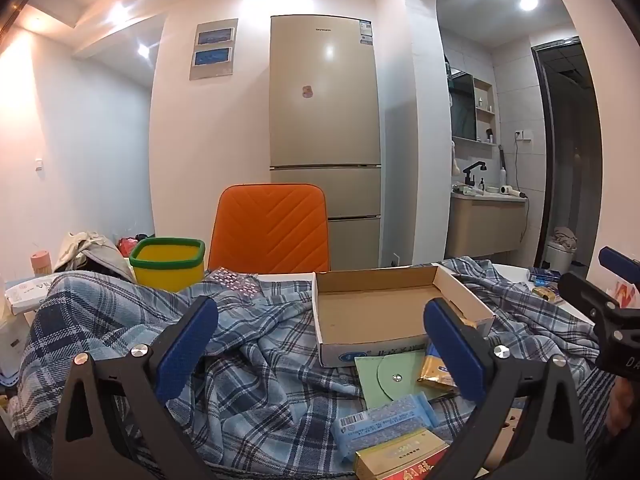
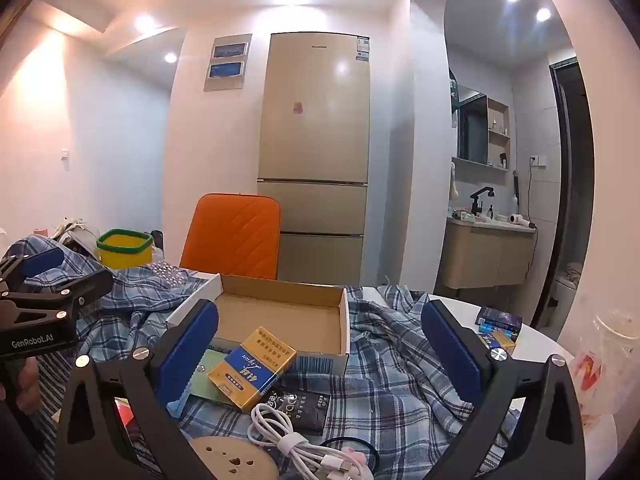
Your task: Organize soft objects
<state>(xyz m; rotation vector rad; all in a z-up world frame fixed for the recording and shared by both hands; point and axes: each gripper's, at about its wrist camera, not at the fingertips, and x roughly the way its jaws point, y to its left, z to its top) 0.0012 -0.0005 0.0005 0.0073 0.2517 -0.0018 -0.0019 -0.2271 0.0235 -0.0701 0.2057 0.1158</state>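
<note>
A crumpled blue plaid cloth (image 1: pixel 256 344) covers the table; it also shows in the right wrist view (image 2: pixel 384 344). An empty open cardboard box (image 1: pixel 380 308) sits on it, seen too in the right wrist view (image 2: pixel 280 312). My left gripper (image 1: pixel 320 344) is open and empty above the cloth, just left of the box. My right gripper (image 2: pixel 320 352) is open and empty above a yellow and blue packet (image 2: pixel 252 368) in front of the box. A blue tissue pack (image 1: pixel 384 424) lies near the left gripper.
A yellow bin with a green rim (image 1: pixel 168 260) and an orange chair (image 1: pixel 272 228) stand behind the table. A white cable (image 2: pixel 296 440), a black packet (image 2: pixel 304 404), a green card (image 1: pixel 388 376), gold boxes (image 1: pixel 400 456) and a plastic bag (image 2: pixel 600 364) lie around.
</note>
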